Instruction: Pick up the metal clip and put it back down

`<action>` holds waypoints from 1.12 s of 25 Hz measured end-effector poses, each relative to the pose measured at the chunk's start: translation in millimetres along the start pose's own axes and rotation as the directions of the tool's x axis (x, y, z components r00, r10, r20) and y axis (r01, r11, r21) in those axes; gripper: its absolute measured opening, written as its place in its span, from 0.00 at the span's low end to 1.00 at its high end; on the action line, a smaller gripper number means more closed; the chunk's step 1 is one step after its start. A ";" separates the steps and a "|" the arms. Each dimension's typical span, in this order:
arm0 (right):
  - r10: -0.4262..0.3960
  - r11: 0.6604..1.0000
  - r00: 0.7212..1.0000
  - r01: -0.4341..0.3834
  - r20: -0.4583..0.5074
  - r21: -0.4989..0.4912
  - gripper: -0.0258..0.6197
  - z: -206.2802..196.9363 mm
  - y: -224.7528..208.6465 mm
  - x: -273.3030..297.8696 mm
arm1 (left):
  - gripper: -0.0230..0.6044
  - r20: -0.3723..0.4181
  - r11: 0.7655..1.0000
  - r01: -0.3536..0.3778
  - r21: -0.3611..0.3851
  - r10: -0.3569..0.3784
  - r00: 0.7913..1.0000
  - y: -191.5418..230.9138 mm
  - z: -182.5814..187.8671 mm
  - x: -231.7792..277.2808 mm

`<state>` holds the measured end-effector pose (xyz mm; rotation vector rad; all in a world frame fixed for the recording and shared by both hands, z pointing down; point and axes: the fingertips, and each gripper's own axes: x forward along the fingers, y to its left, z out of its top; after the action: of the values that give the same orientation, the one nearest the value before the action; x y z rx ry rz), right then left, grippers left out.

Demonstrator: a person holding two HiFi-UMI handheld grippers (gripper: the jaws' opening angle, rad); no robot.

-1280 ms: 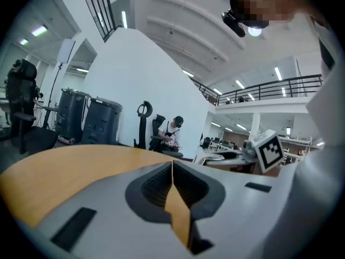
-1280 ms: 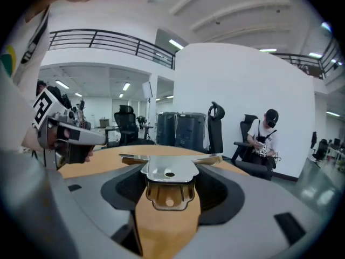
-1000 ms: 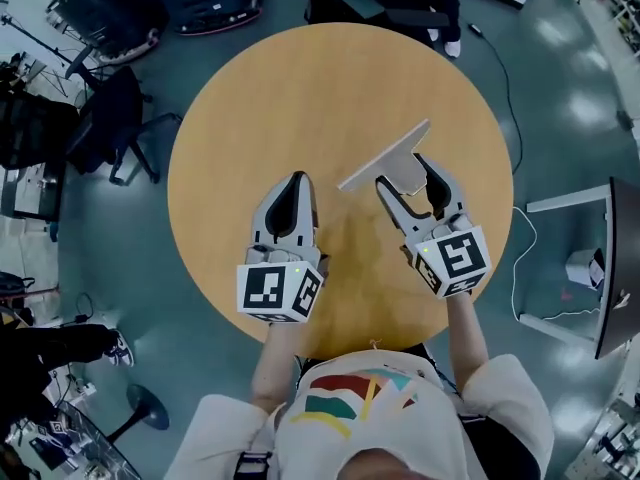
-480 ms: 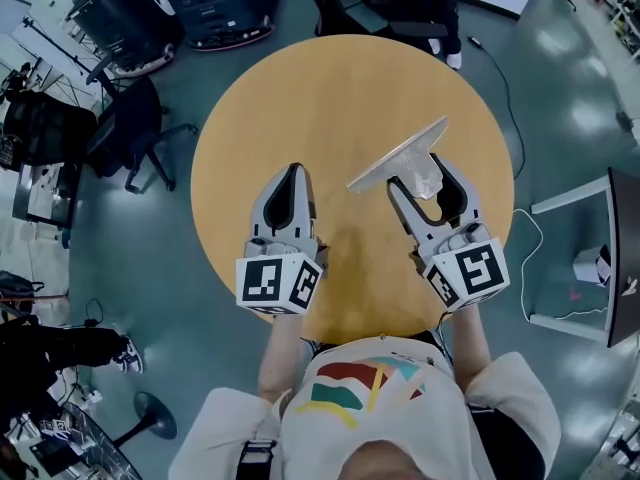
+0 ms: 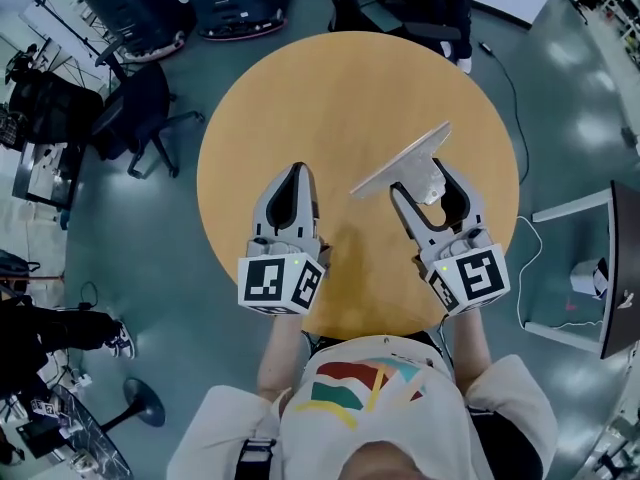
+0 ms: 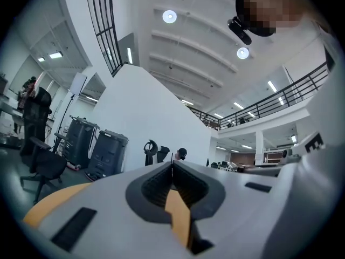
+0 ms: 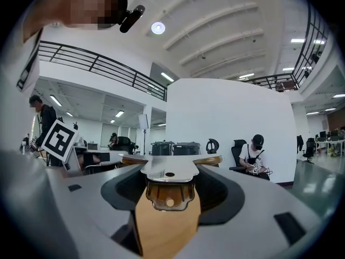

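Note:
The metal clip [image 5: 400,161], a long silver bar with a flat lever behind it, sits at the right of the round wooden table [image 5: 340,88]. My right gripper [image 5: 426,181] is shut on the metal clip's lever, one jaw on each side. In the right gripper view the metal clip [image 7: 168,172] fills the gap between the jaws, with the wood of the table under it. The left gripper [image 5: 296,174] rests over the table's near left part, shut and holding nothing. Its jaws meet in a thin line in the left gripper view [image 6: 172,167].
Black office chairs [image 5: 140,118] and dark bins [image 5: 235,3] stand on the floor to the left and beyond the table. A white desk [image 5: 575,203] stands at the right, with a cable [image 5: 515,98] on the floor. A seated person [image 7: 253,158] shows far off.
The head view has shifted a little. Both grippers keep nearly the same places over the table, and the metal clip stays in the right gripper.

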<state>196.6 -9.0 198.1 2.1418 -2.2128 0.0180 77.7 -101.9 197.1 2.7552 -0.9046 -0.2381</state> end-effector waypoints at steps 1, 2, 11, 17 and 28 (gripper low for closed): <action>0.010 1.000 1.000 -0.010 -0.003 0.002 0.47 -0.7 1.9 1.0 | 0.11 0.000 1.000 -0.009 -0.001 0.009 1.000 1.7 -0.8 -2.4; 0.022 1.000 1.000 -0.021 -0.006 0.005 0.47 -1.4 3.8 1.3 | 0.11 -0.002 1.000 -0.018 0.000 0.018 1.000 2.4 -2.1 -5.2; 0.248 0.967 0.966 -0.241 -0.079 0.081 0.47 -49.9 68.3 49.7 | 0.11 -0.004 0.972 -0.236 0.013 0.236 0.972 78.0 -39.8 -64.5; 0.435 0.900 0.879 -0.430 -0.196 0.067 0.47 -115.0 158.4 134.7 | 0.11 -0.039 0.900 -0.435 0.028 0.436 0.899 169.3 -70.2 -131.5; 0.610 0.760 0.641 -0.640 -0.466 0.114 0.47 -285.7 304.2 178.8 | 0.11 -0.117 0.743 -0.667 -0.047 0.660 0.743 247.3 -142.7 -245.7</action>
<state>-102.5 -162.5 503.2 1.0458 -2.4367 0.4543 -224.8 -124.1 420.3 2.1508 -1.7235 -0.0125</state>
